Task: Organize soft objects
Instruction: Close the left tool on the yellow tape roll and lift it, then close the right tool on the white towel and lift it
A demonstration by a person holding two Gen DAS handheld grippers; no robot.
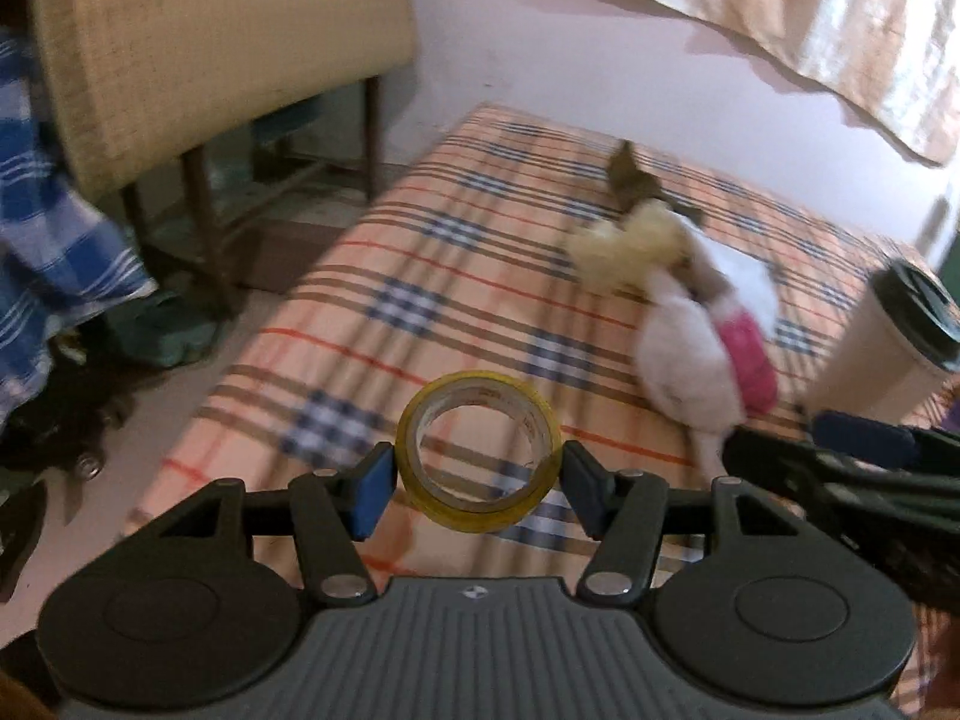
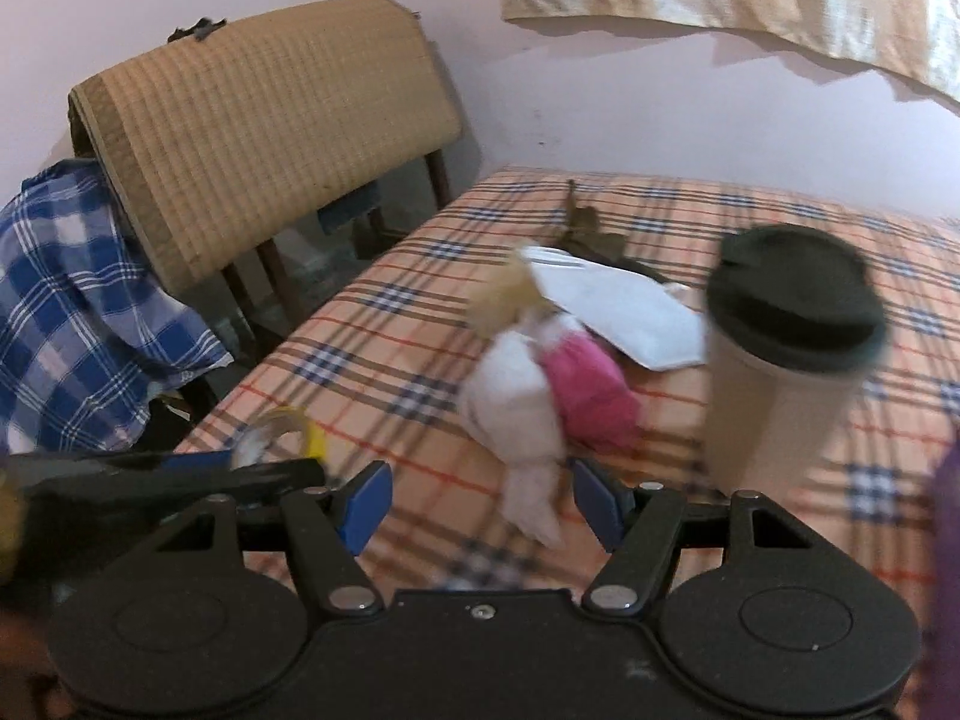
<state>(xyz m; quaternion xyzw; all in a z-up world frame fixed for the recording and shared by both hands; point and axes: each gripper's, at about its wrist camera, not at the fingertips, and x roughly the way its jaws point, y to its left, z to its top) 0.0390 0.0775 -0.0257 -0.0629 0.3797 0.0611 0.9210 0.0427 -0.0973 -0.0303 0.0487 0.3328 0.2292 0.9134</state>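
The left tongs (image 1: 479, 489) pinch a roll of tape (image 1: 479, 450) by its outer rim, one blue pad on each side, and the roll hangs clear above the checked bed (image 1: 384, 312). The right tongs (image 2: 480, 504) are spread with nothing pressed between the pads; the pale leg of a soft doll (image 2: 528, 384) lies in the gap or just beyond it, and blur makes it hard to say whether a pad touches it. The doll, blond-haired, white-bodied with a pink skirt, lies on the bed just ahead of the right tongs, and ahead and to the right of the left tongs. A white paper (image 2: 618, 312) lies past the doll, partly under it, and a lidded cup (image 2: 780, 348) stands upright close to the right of the right tongs. The step in hand looks like a two-handed pickup: the tape is already taken, and the doll is being approached. Next, the right tongs probably need to settle over the doll's body or leg and close gently, since the plush will squash and may slip from a shallow hold. The cup stands near enough that a sideways swing could tip it. No bin or other goal for the soft things shows in either view.
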